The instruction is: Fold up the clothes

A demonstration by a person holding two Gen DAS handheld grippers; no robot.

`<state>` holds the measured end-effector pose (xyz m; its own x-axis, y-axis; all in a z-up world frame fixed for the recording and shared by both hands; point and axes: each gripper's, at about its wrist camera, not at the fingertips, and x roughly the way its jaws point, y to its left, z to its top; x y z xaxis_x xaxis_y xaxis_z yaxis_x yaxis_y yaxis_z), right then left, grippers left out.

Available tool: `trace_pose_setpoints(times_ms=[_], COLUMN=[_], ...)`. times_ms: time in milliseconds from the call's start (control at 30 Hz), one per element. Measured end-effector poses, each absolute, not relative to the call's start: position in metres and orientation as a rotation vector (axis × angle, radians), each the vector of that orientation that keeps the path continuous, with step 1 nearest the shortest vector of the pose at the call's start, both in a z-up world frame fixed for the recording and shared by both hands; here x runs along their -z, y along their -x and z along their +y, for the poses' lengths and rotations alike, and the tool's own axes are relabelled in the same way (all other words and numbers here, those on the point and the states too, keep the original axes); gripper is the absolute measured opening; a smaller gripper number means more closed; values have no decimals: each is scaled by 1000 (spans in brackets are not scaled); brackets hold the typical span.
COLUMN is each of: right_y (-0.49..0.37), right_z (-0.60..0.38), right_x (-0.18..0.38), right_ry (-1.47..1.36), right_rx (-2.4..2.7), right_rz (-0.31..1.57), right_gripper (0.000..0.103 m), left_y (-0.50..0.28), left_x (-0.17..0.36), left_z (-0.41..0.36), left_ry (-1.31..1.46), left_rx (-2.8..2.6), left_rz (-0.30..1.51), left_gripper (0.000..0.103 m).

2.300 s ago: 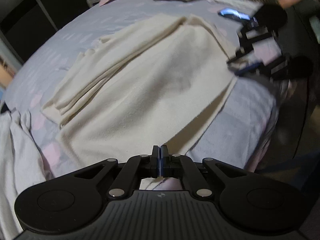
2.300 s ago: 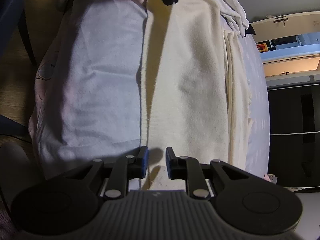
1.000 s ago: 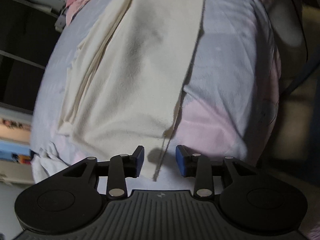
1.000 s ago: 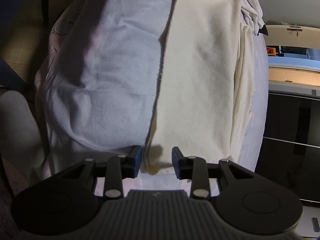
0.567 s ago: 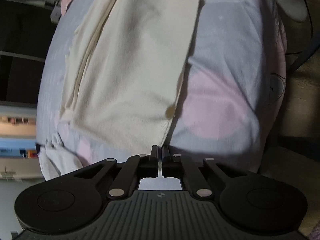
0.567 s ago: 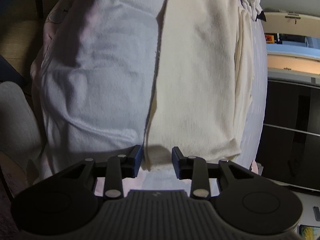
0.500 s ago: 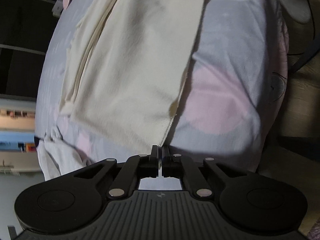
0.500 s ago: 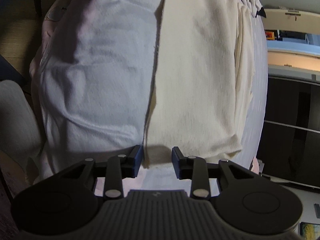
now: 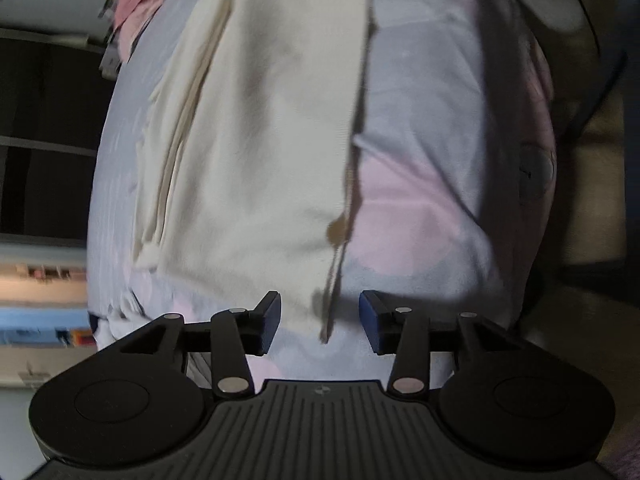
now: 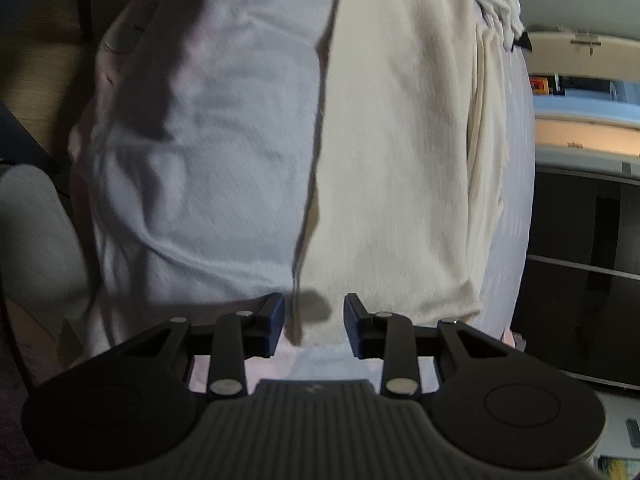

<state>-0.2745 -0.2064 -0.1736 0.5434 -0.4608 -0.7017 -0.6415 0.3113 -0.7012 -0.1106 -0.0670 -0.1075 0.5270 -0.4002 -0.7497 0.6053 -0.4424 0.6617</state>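
A cream garment (image 9: 260, 140) lies flat along the bed, with folded layers down its far side. In the left wrist view my left gripper (image 9: 320, 320) hangs over the garment's near corner. Its jaws are opening, and the hem edge lies loose between them without touching the pads. In the right wrist view the same cream garment (image 10: 400, 160) runs away from me. My right gripper (image 10: 314, 320) stands open over its other near corner, the hem between the fingers but not pinched.
The pale lilac and pink bedsheet (image 9: 432, 120) (image 10: 208, 140) drops off at the bed's side towards a wooden floor. Pink clothes (image 9: 136, 20) lie at the far end and white cloth (image 10: 500, 0) near the other end. Dark shelving (image 10: 580, 240) stands beyond the bed.
The left gripper was shut on the garment's corner half a second ago and now stands open, the corner lying loose. The right gripper has stayed open in place.
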Motion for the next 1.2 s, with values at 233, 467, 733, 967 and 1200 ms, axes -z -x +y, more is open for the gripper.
trace_pose_setpoints(times_ms=[233,467,733,967,1200], right_y=[270,267,251,236,248], right_z=[-206,-208,-214,-210,-204], right_x=[196,213,188,115,53], right_ry=[1447,1597,1485,1296,1225], right_rx=[-155,-131,15,182,266], right_rz=[1041,991,975,839,772], right_gripper=[45,32,5,4,4], left_y=[111,113,109,93,85], left_x=[124,125,95,21,-46], left_z=[-71,-73,-81,-91,-80], left_ry=[-1702,-1681,-1551,-1271,-1089], left_rx=[1146,1142,1034,968,954], left_rz=[141,170,147,176,175], left_gripper=[43,12,1,1,1])
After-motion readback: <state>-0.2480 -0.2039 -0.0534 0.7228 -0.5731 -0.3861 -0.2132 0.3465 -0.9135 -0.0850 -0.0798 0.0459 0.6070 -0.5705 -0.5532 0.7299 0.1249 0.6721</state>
